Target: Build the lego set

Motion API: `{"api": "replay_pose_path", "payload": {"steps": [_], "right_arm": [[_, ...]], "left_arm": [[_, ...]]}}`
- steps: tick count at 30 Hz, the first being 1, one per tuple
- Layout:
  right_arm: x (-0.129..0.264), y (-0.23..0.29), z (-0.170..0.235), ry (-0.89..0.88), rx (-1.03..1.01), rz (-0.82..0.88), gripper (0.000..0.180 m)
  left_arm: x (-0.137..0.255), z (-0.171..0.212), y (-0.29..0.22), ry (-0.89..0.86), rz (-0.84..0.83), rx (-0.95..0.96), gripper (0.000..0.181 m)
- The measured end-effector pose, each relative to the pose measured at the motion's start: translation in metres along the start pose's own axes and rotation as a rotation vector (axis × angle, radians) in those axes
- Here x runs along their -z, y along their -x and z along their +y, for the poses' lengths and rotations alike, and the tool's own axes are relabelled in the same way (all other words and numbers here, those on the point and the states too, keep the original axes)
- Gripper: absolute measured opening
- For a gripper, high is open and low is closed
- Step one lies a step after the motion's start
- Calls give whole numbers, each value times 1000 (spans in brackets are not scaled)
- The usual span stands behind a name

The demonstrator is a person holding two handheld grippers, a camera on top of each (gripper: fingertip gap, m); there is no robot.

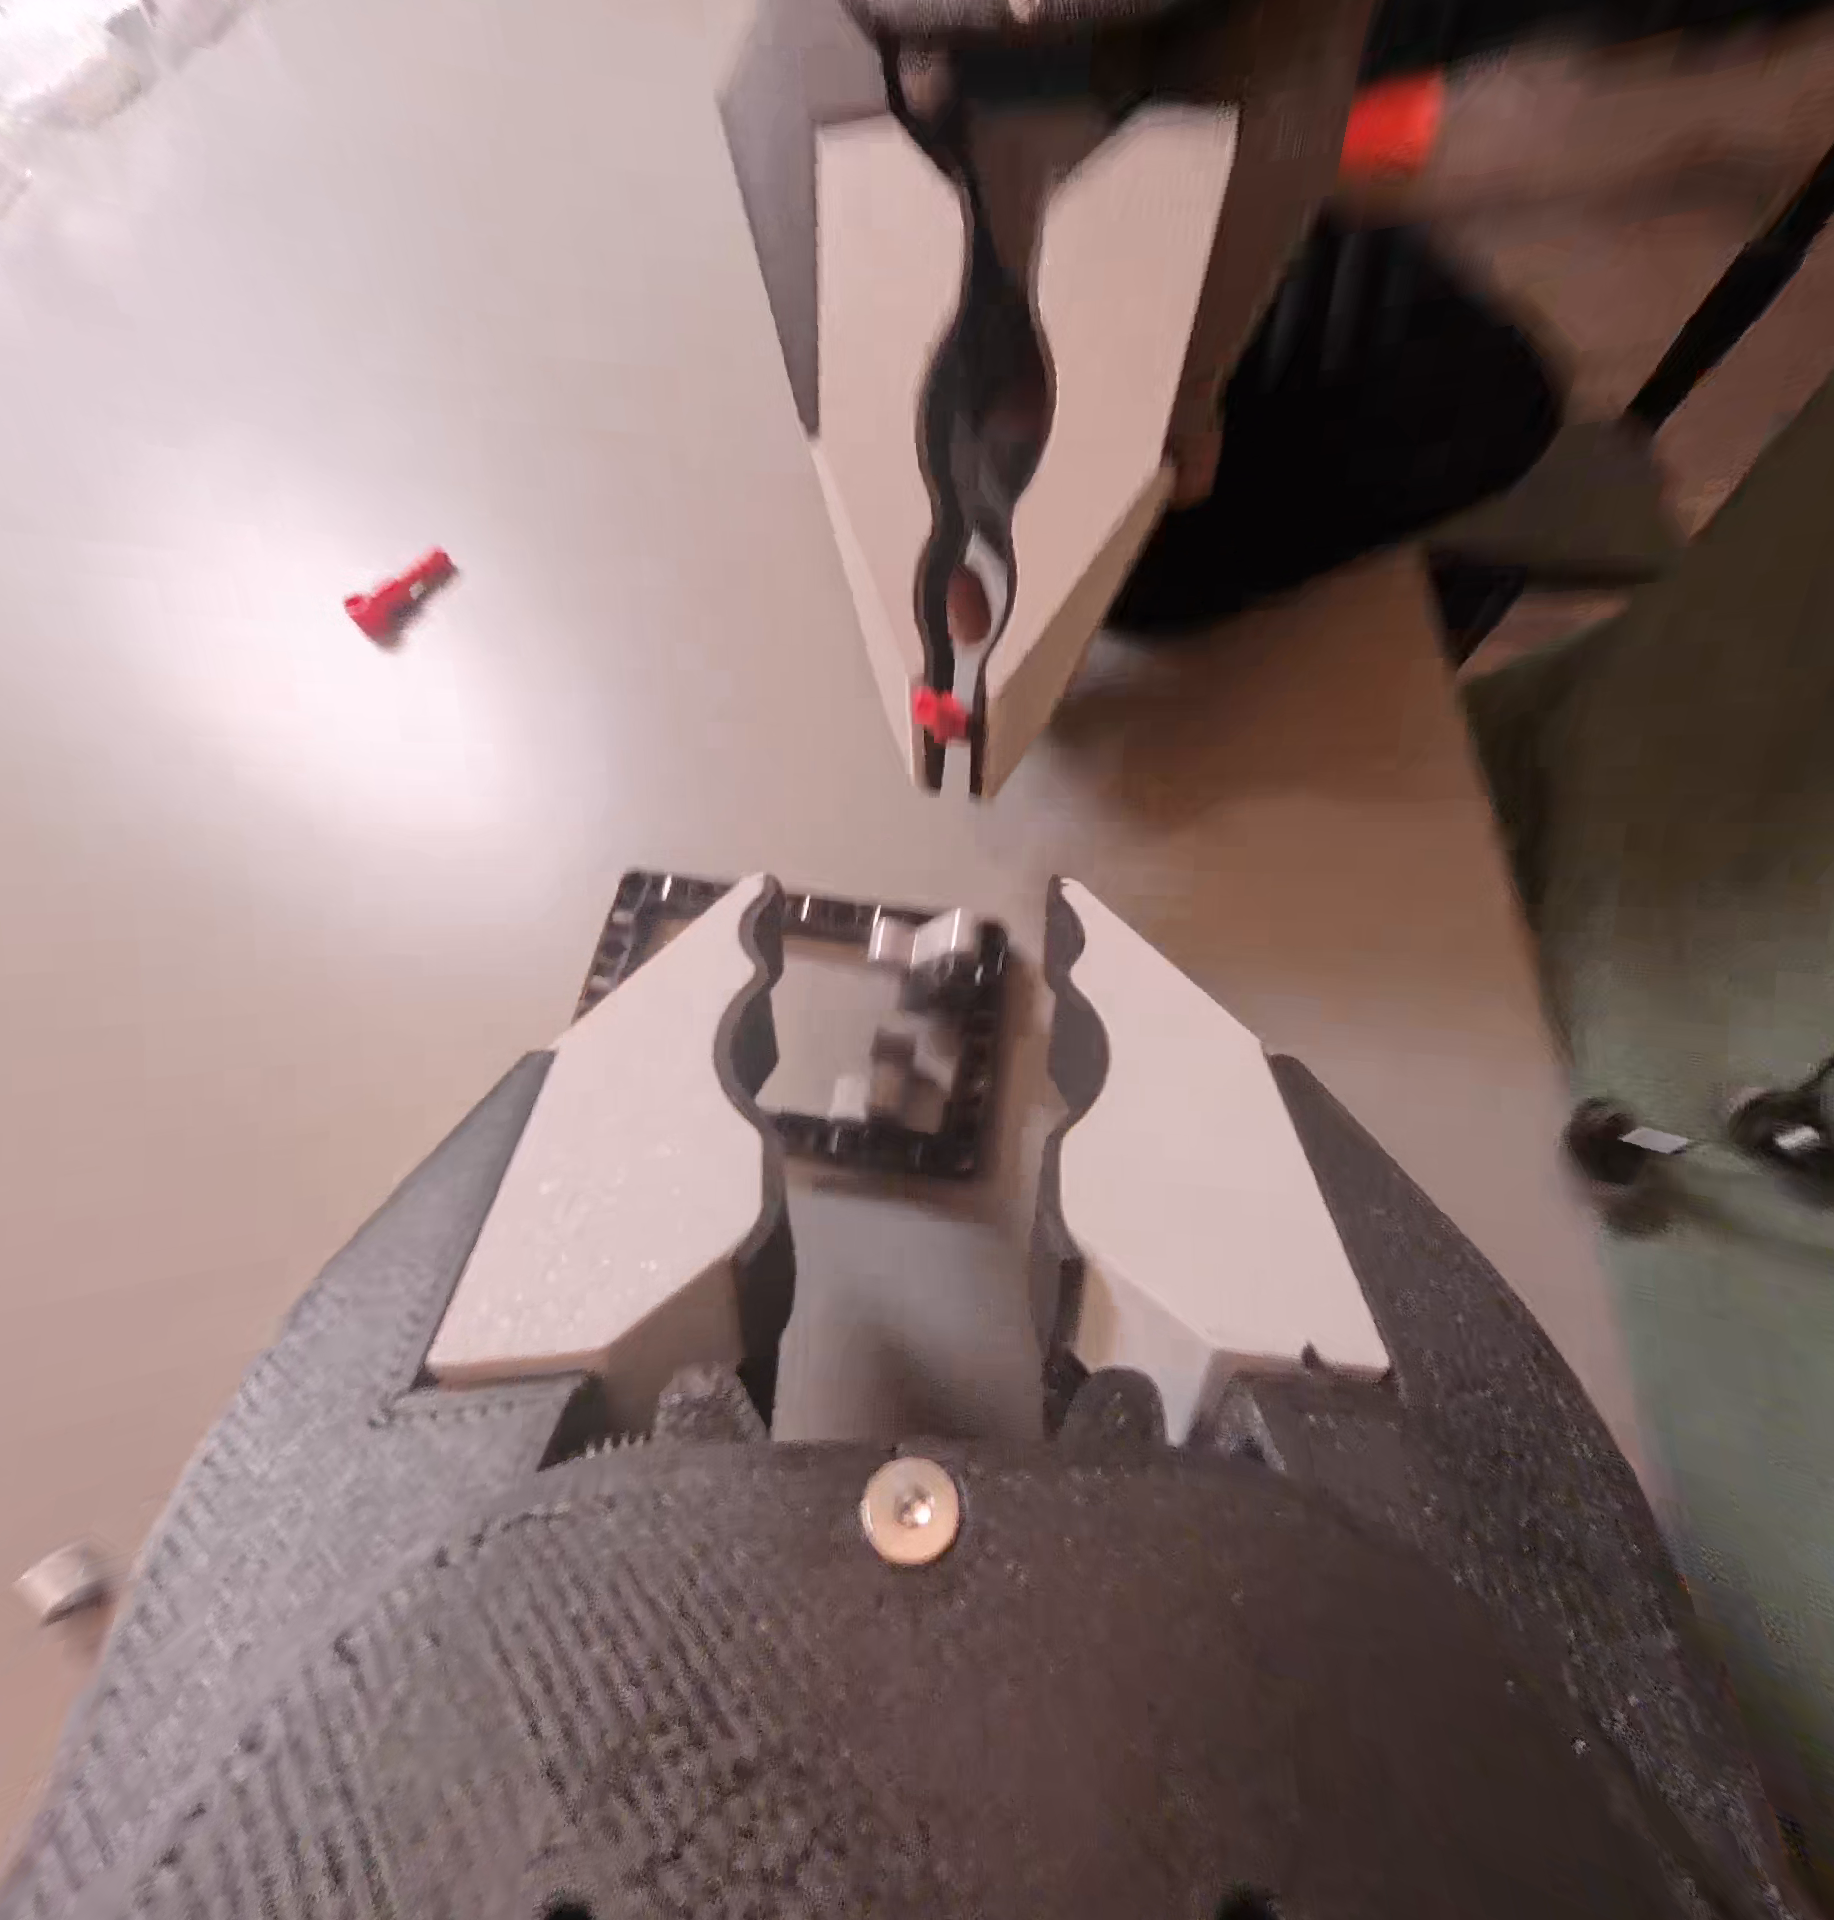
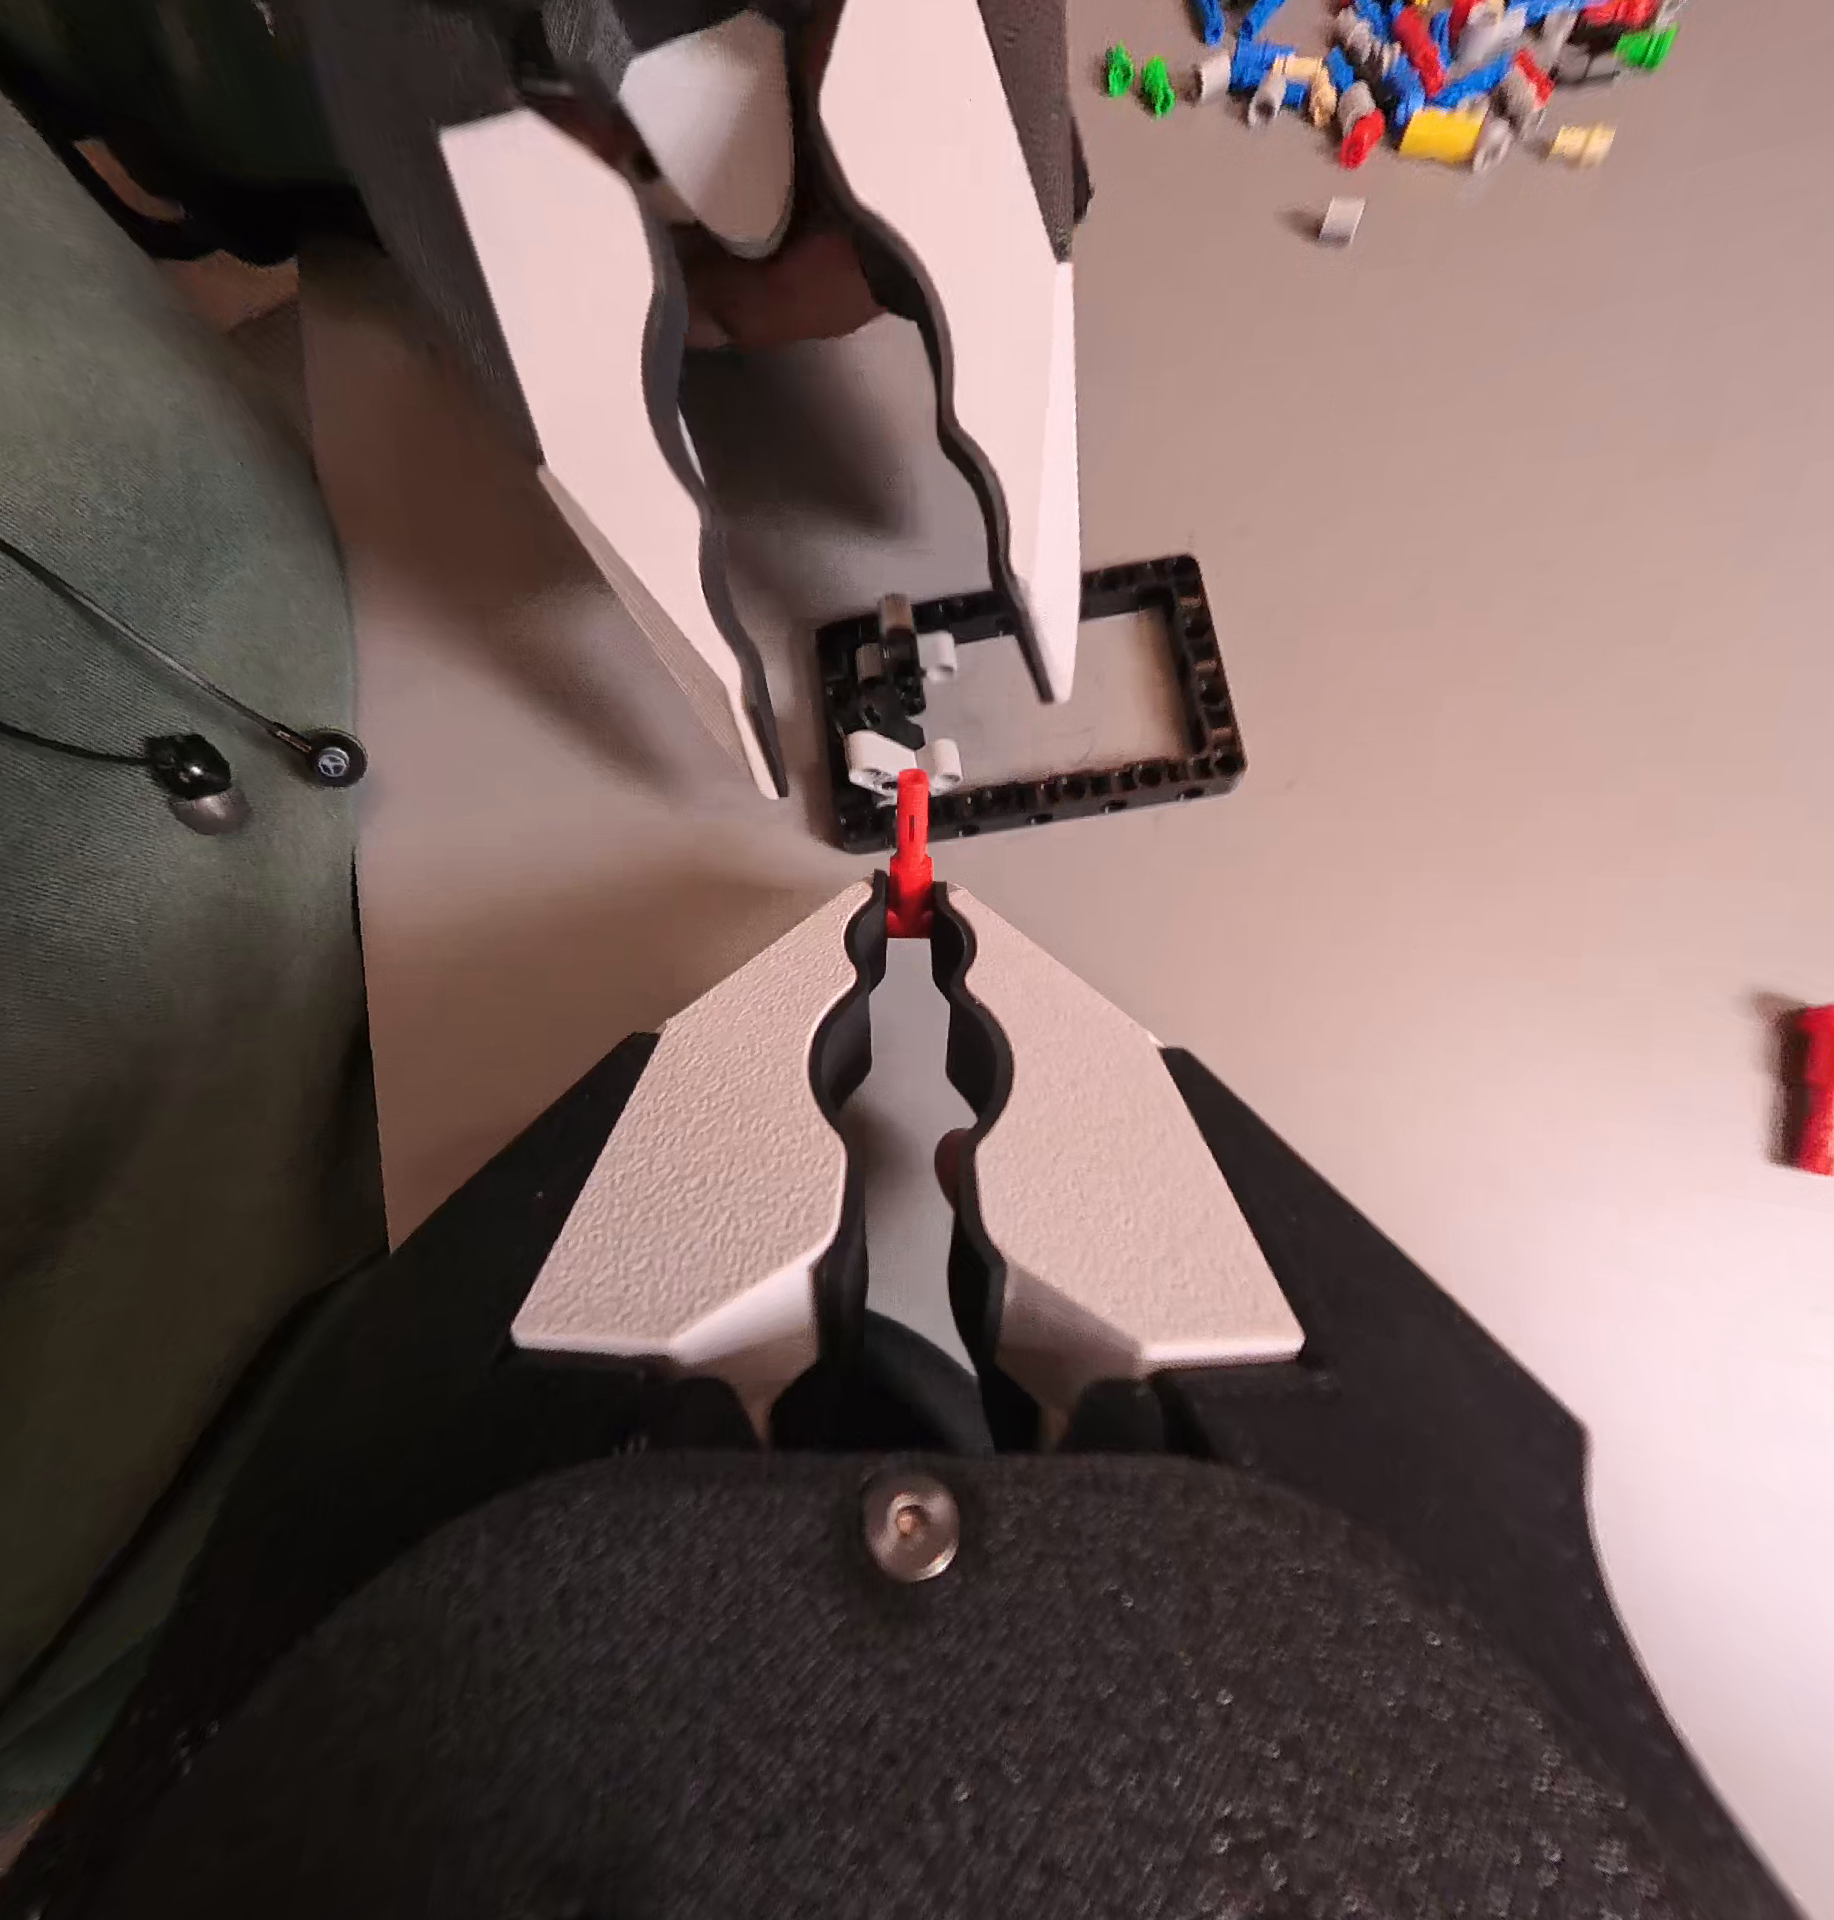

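— Beside the black frame (image 2: 1038,707) on the surface: status?
— Right gripper (image 2: 908,899) pinches a red pin (image 2: 911,831) near the frame's grey connector (image 2: 897,761); left gripper (image 1: 908,914) gapes, empty. Insertion pending; judged to need bracing.

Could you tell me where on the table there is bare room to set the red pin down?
Bare tabletop lies between the black frame and the loose brick pile, and between the frame and the spare red pin. It is crowded at the frame's near corner, where the open left gripper straddles it and the right gripper brings its red pin.
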State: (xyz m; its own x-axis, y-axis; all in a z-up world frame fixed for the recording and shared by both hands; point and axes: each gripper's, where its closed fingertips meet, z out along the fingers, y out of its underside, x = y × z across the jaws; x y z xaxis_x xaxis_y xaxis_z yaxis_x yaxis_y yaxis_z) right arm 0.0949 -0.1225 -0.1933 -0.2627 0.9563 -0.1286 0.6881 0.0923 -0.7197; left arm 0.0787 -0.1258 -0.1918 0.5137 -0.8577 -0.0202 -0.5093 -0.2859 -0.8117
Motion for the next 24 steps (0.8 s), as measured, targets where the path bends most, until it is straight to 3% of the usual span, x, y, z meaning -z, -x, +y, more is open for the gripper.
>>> {"api": "replay_pose_path", "payload": {"steps": [1,3,7,19,21,24], "right_arm": [[1,1,-5,-12,19,9,5],[4,2,-16,-60,76,45,5],[12,3,-39,-189,230,155,5],[23,10,-59,-329,368,303,5],[30,11,-66,-403,338,302,5],[47,13,-82,-583,259,285,9]], "left_arm": [[5,-11,-1,-65,26,56,42],[13,-30,-1,-168,58,129,30],[26,-54,-8,-283,58,102,11],[39,-71,-13,-339,-79,-51,3],[45,-77,-10,-409,-60,17,3],[60,-87,-1,-584,84,302,2]]}}
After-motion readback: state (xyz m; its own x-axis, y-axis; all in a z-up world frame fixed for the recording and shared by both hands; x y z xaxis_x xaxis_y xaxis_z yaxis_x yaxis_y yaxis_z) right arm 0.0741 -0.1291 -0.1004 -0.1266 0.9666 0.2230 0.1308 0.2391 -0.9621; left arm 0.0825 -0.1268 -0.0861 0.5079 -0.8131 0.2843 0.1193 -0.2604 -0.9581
